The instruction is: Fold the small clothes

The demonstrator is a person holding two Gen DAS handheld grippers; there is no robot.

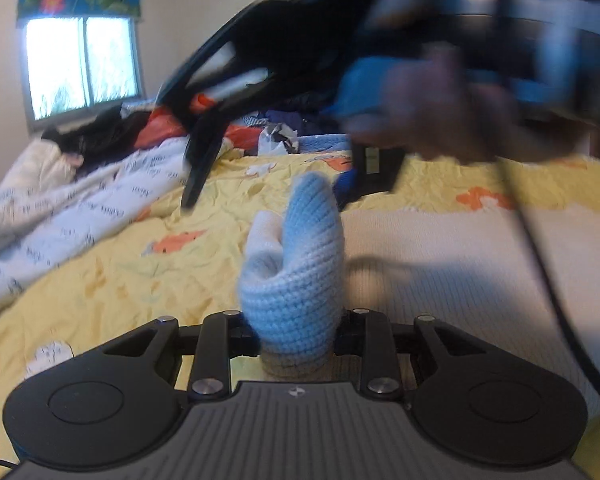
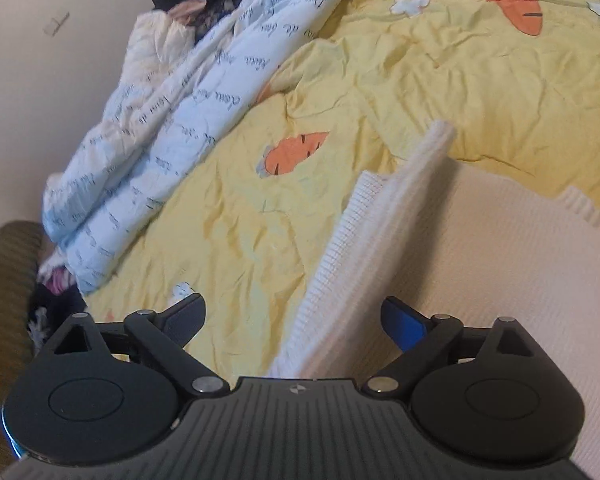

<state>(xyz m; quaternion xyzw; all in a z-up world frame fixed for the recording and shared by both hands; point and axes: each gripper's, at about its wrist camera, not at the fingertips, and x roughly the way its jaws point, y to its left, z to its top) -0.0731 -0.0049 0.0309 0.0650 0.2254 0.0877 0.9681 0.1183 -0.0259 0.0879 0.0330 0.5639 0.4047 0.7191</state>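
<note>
A cream ribbed knit garment (image 2: 500,248) lies flat on the yellow carrot-print bed sheet (image 2: 380,80); its sleeve or edge (image 2: 400,208) rises toward the right wrist camera. My left gripper (image 1: 296,336) is shut on a bunched light blue knit part of the garment (image 1: 300,272) and holds it up above the bed. My right gripper (image 2: 294,320) is open and empty over the garment's left edge. In the left wrist view it appears blurred, up high with the hand (image 1: 440,112).
A white quilt with printed text (image 2: 160,140) lies bunched along the left of the bed. A pile of dark and orange clothes (image 1: 160,124) sits at the far side under a window (image 1: 80,64). A black cable (image 1: 540,260) hangs on the right.
</note>
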